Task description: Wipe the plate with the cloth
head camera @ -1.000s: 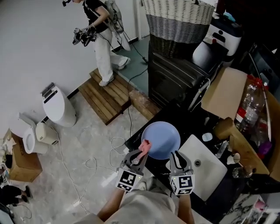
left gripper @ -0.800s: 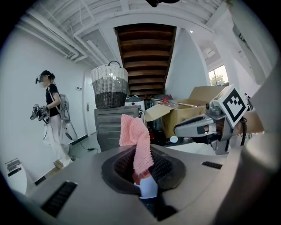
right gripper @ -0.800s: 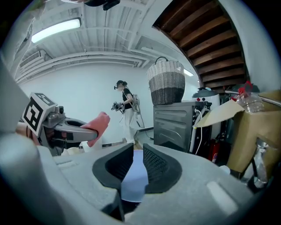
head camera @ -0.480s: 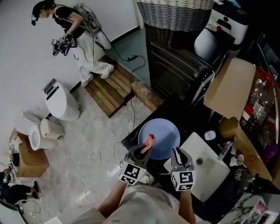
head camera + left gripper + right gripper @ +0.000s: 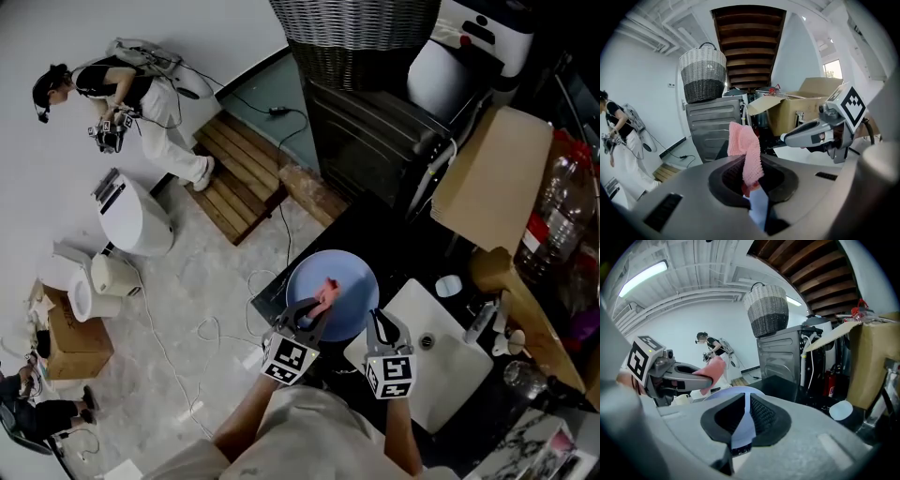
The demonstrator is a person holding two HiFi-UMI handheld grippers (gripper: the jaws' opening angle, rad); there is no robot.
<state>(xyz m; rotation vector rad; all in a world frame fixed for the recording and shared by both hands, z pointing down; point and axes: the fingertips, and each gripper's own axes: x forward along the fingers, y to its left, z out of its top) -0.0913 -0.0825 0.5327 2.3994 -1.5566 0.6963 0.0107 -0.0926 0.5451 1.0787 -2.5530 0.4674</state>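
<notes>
The round pale-blue plate [image 5: 352,276] is held about level, its near rim clamped in the right gripper [image 5: 379,324]. The pink knitted cloth [image 5: 327,289], crumpled and pinched in the left gripper [image 5: 314,310], hangs over the plate's middle.

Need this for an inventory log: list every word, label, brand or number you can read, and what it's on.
No text here can be read.
Bottle label: red, too blurred to read.
Papers: print too small to read.
Marker squares: black-and-white pattern, no letters.

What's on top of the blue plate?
The pink cloth, pinched by the left gripper, sits over the plate; the right gripper clamps its rim. Surface beneath the cloth is hidden.
</notes>
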